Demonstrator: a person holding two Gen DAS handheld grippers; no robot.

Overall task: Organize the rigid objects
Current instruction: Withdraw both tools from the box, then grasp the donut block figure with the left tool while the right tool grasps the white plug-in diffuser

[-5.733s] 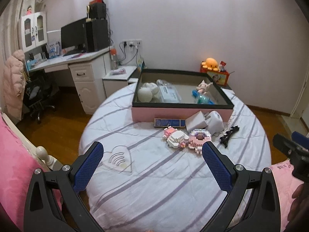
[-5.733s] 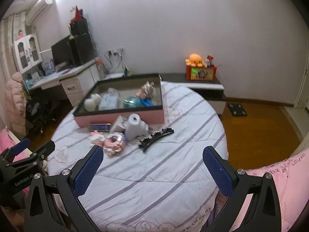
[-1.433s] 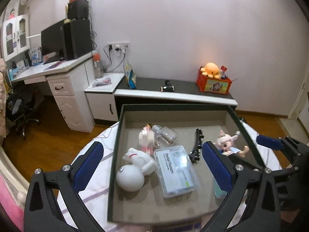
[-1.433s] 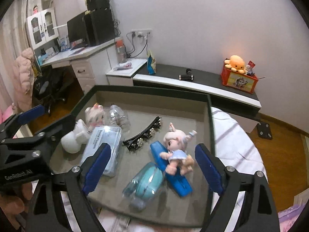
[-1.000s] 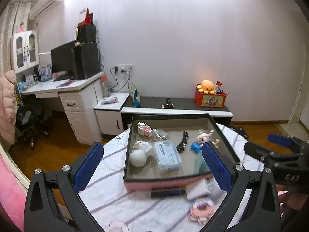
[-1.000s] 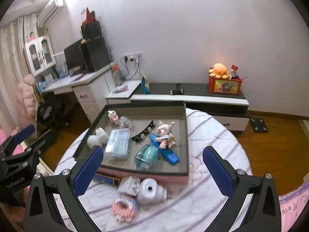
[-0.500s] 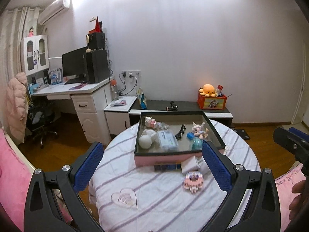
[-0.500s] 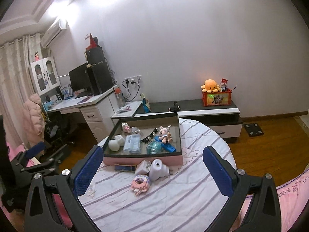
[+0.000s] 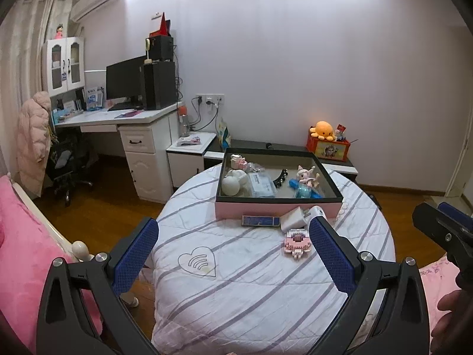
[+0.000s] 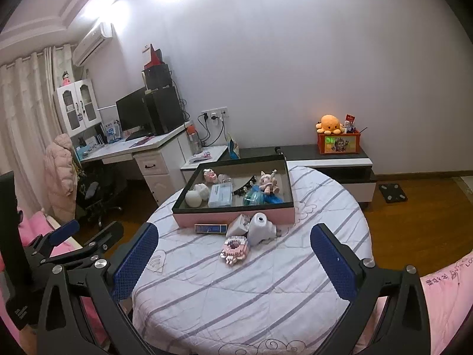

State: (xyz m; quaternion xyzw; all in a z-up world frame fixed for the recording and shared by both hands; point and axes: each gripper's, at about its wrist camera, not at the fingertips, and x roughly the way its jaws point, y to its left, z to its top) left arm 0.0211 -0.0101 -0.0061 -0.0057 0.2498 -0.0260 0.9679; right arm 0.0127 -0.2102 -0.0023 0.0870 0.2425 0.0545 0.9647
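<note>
My left gripper (image 9: 233, 254) and right gripper (image 10: 233, 254) both hang with jaws spread wide, holding nothing, over the striped round table (image 10: 266, 295). Ahead lies the pink block toy (image 10: 234, 249); beyond it what looks like a white charger (image 10: 238, 227), a white roll (image 10: 258, 227), a blue box (image 10: 210, 228), all against the pink tray (image 10: 233, 218) of toys.

no word or number can be read with certainty. the pink bedding (image 10: 449, 269) at 4 o'clock in the right wrist view bears handwritten-looking marks, seemingly ending in "lo". the striped cover (image 9: 251, 284) shows only a heart-shaped emblem (image 9: 197, 264), at 7 o'clock in the left wrist view.
</note>
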